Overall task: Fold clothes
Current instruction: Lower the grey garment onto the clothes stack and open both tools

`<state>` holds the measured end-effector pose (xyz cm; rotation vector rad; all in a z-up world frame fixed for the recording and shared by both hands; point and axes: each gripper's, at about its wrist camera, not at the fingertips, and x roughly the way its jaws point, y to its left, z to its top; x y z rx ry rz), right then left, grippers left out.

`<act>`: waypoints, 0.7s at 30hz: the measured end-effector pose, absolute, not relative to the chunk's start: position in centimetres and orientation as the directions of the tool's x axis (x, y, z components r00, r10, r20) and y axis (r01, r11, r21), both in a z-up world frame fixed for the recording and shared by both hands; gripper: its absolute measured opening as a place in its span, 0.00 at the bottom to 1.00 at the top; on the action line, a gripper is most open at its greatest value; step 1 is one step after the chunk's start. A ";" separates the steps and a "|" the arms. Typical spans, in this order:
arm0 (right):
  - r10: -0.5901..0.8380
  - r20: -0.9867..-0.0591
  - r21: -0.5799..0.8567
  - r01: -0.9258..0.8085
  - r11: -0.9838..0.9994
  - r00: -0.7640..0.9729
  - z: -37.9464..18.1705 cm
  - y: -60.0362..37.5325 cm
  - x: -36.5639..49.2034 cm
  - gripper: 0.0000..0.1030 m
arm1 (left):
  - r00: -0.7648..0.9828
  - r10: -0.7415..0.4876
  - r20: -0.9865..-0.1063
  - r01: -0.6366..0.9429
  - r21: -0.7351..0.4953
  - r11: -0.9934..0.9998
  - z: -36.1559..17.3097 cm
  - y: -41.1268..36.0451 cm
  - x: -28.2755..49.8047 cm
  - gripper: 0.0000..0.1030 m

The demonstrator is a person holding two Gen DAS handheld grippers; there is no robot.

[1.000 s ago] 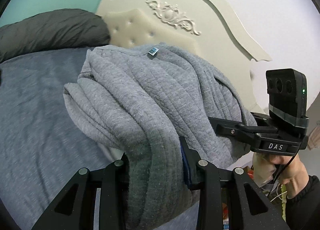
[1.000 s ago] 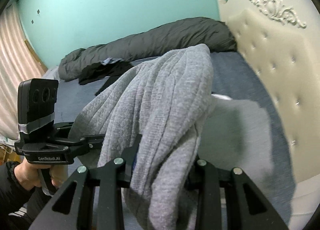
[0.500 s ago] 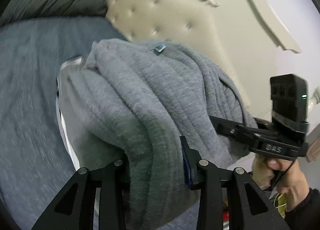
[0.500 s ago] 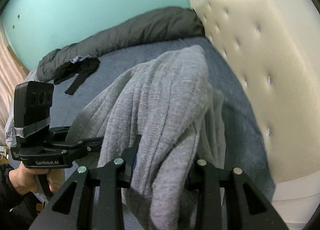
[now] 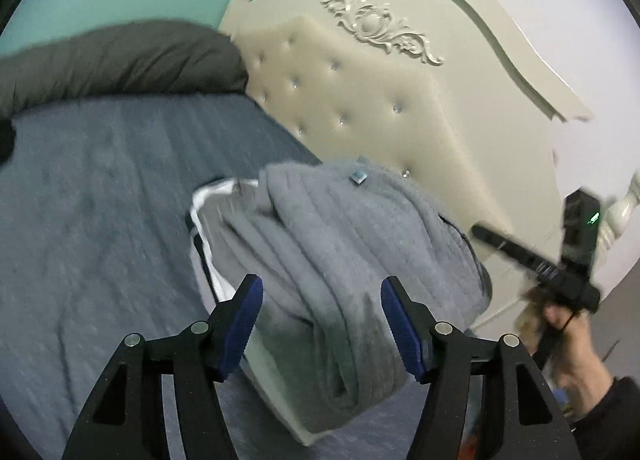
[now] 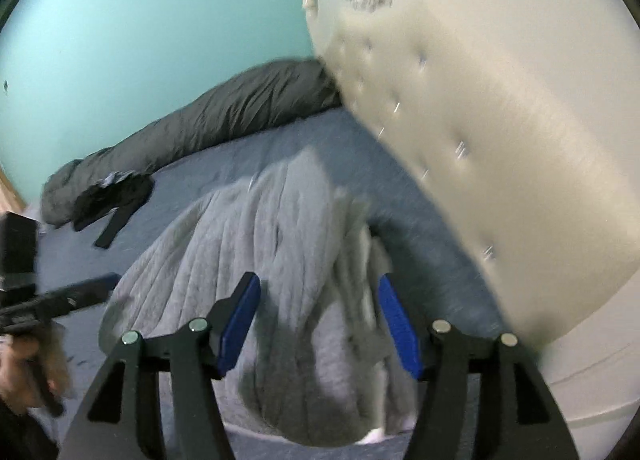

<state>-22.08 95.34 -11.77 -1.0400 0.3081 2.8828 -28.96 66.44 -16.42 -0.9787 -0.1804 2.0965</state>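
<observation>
Left gripper spread wide, right gripper likewise, neither pinching anything. Folded grey sweater sits just ahead of both sets of fingers, on a paler folded garment on the blue bed, headboard beyond. Judgement: back both out level, don't snag the bundle.

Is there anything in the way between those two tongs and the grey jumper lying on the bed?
Nothing visible. The grey jumper lies bunched on the bed right in front of both tongs, left and right, each open with the fabric showing between its fingers. It sits atop a pale folded garment.
</observation>
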 end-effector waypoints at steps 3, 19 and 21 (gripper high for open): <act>-0.004 -0.569 0.210 -0.141 -0.968 -0.822 -9.9 95.4 -21.5 0.61 | -0.384 0.703 -0.598 -0.667 -0.347 -0.659 -15.4 67.7 -27.7 0.64; -0.001 -0.753 0.214 -0.243 -0.946 -0.658 -16.3 94.9 -27.5 0.16 | -0.317 0.663 -0.678 -0.647 -0.357 -0.674 -22.2 70.3 -29.1 0.63; -0.009 -0.756 0.240 -0.264 -0.934 -0.654 -17.6 95.5 -27.6 0.16 | -0.319 0.667 -0.673 -0.644 -0.362 -0.674 -22.6 70.2 -28.8 0.61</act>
